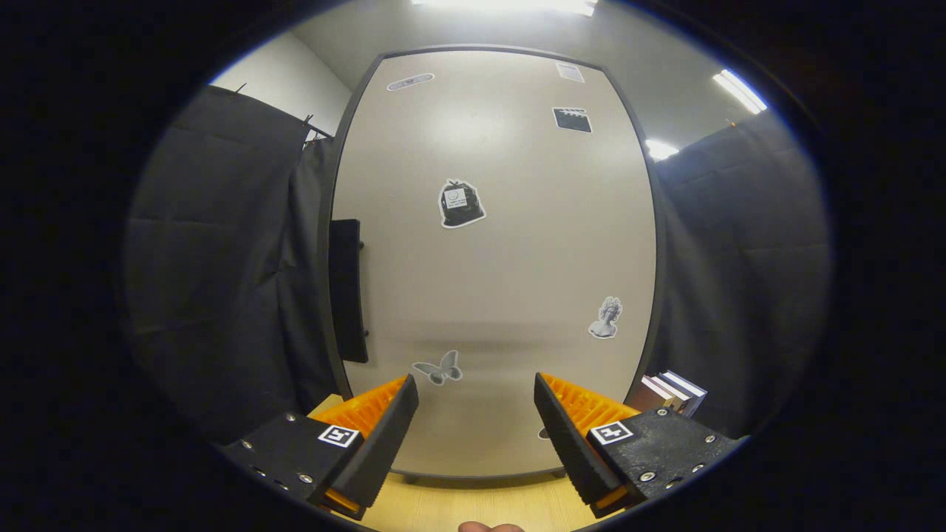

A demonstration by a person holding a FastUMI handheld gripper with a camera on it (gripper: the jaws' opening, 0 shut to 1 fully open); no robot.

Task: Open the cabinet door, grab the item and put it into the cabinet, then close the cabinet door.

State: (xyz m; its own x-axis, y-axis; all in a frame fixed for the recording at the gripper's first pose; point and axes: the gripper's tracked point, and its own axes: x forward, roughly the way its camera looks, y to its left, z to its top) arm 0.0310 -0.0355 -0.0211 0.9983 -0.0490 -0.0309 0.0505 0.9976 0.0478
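Observation:
A tall beige cabinet door (495, 251) with a dark frame stands straight ahead, flat to its frame. It carries several stickers, among them a butterfly (440, 367) just beyond my fingertips and a bust (606, 318) to the right. A black handle (347, 288) runs vertically along the door's left edge. My gripper (477, 399) is open close in front of the door's lower part, with nothing between its fingers.
Black cloth hangs on both sides of the cabinet. A few books (674, 393) lean beside the cabinet's lower right corner. The cabinet rests on a light wooden table (473, 502). A fingertip (488, 527) of a person shows below the fingers.

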